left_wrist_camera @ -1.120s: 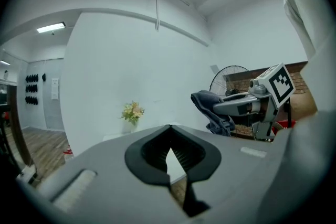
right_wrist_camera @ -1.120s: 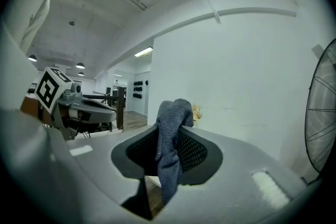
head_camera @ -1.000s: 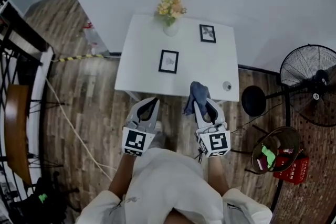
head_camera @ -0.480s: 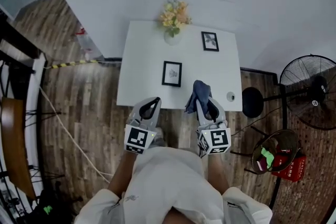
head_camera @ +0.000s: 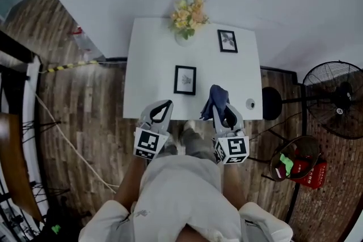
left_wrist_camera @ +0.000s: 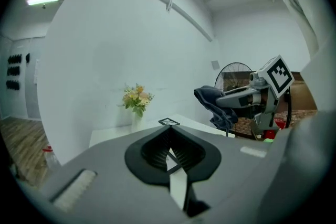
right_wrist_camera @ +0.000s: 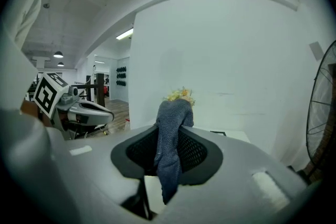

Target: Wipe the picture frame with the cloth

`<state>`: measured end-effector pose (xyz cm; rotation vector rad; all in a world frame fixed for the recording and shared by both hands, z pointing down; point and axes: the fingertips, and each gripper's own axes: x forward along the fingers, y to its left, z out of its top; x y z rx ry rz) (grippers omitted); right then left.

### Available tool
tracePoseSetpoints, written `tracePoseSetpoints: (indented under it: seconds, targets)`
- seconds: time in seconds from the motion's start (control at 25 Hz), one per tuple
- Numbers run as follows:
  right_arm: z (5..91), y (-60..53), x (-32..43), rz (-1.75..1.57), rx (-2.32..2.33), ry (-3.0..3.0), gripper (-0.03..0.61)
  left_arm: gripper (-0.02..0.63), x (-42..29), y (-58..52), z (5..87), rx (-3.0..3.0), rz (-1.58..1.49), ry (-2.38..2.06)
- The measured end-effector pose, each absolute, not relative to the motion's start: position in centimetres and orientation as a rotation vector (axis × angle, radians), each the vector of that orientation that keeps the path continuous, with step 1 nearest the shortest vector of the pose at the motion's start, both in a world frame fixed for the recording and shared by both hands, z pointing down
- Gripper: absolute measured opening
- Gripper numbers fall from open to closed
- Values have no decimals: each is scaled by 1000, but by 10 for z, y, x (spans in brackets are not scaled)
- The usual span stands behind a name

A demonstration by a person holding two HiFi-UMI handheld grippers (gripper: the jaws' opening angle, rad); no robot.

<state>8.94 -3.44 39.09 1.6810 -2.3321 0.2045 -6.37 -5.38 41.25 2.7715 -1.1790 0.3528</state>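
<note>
Head view: cloth [head_camera: 214, 100] in R tool [head_camera: 222, 110], frame [head_camera: 185, 79] near, ahead-left

Dark blue cloth [head_camera: 215, 100], black-edged picture frame [head_camera: 185, 79], white table [head_camera: 152, 65].

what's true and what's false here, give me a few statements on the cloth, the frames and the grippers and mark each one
1. The right gripper is shut on the blue cloth. True.
2. The left gripper holds a picture frame. False: its jaws are together with nothing between them.
3. Two picture frames lie on the white table. True: the near frame and the far frame.
4. The vase of flowers stands on the floor. False: it stands at the table's far edge, by the wall.
5. The cloth is pressed onto the near frame. False: it hangs apart from that frame, to its right, at the table's near edge.
</note>
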Motion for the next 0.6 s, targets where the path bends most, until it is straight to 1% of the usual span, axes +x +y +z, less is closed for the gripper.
tracePoseSetpoints:
  seconds: [0.24, 0.6]
  targets:
    - [421, -50, 97, 299, 1669, -2303, 101, 19, -55, -68, 447, 2759, 433, -1156]
    - [467, -104, 105, 426, 1561, -2307, 101, 20, -36, -107, 497, 2668, 502, -1129]
